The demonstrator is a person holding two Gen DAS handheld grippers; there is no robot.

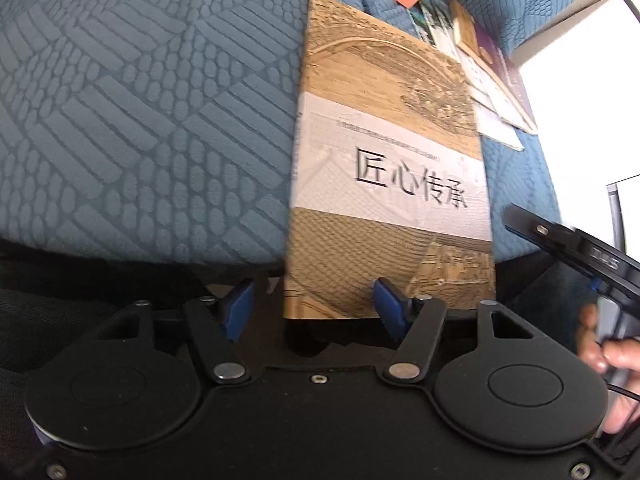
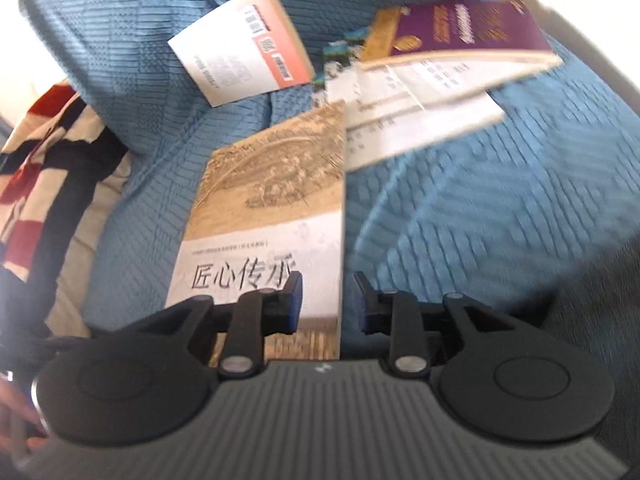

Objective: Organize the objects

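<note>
Where the two wrist views overlap, both look down on the same tan book lying on a blue quilted bedspread.

Left gripper point(image 1: 316, 312): its jaws stand apart, blue pads well separated. The book's near left corner lies in the gap. The right pad overlaps the near edge of the cover, the left pad stands clear of the book; no squeeze shows.

Right gripper point(image 2: 328, 300): its jaws stand partly apart. The left pad sits over the cover just under the printed title, the right pad is off the book's right edge, above the bedspread. The right edge runs through the gap; whether a pad touches it I cannot tell.

Tan book point(image 1: 388, 168): flat on the bedspread, cover up, a white band with black characters across its middle, its near end at both grippers.

Bedspread point(image 1: 140, 120): blue, with a raised geometric pattern, under everything.

Other books point(image 2: 420, 80): a loose overlapping pile beyond the tan book's far right corner, a purple one point(image 2: 468, 28) on top.

Orange-and-white book point(image 2: 244, 48): lies apart from the pile, beyond the tan book's far end, barcode side up.

Left view only: the right gripper's black body at the right edge, with a hand point(image 1: 612, 356) on it.

Right view only: a striped red, black and cream cloth point(image 2: 44, 184) at the left, and the full spread of the pile.
</note>
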